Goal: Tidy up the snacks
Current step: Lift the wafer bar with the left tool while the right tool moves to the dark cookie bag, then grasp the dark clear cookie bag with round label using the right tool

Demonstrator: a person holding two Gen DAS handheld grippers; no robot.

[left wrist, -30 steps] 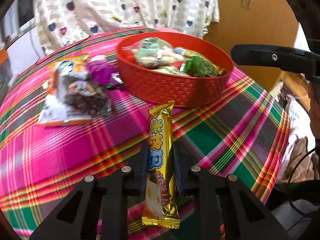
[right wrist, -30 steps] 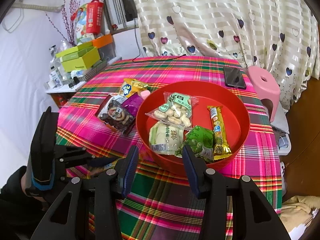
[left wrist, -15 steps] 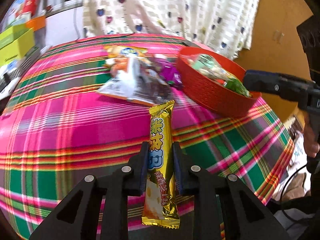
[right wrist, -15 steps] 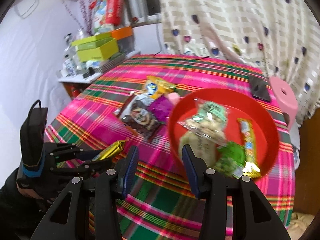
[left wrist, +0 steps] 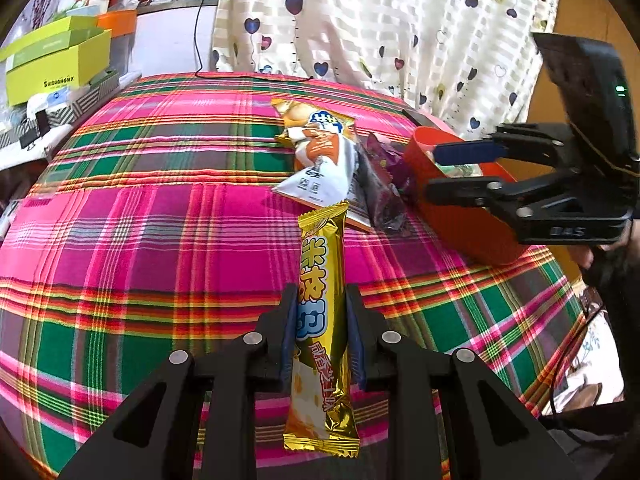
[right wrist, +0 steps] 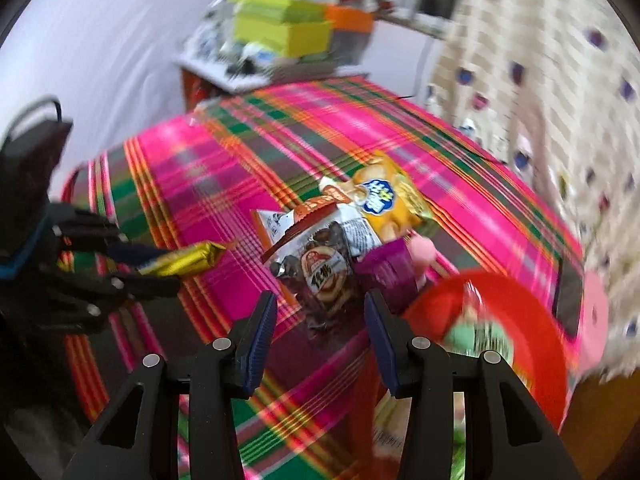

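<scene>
Between the two fingers of your left hand-held gripper sits the long gold foil snack bar; the jaws are closed on its middle, and both ends stick out free, one toward you and one forward. It is held above the pink and green plaid cloth of the table. The step in hand, as I judge it, is to carry this bar to the round red plastic basket, which stands ahead and to the right of this gripper and already has some packets inside.

Your right hand-held gripper is wide open and holds nothing. Just ahead of its fingers lies the clear bag of dark snacks, with the purple packet beside it on the right and the yellow packet further forward.

For the next move, you should bring the left gripper over the basket rim before opening, so the bar falls inside. The right one may then lower around the clear bag, but this view is blurred.
</scene>
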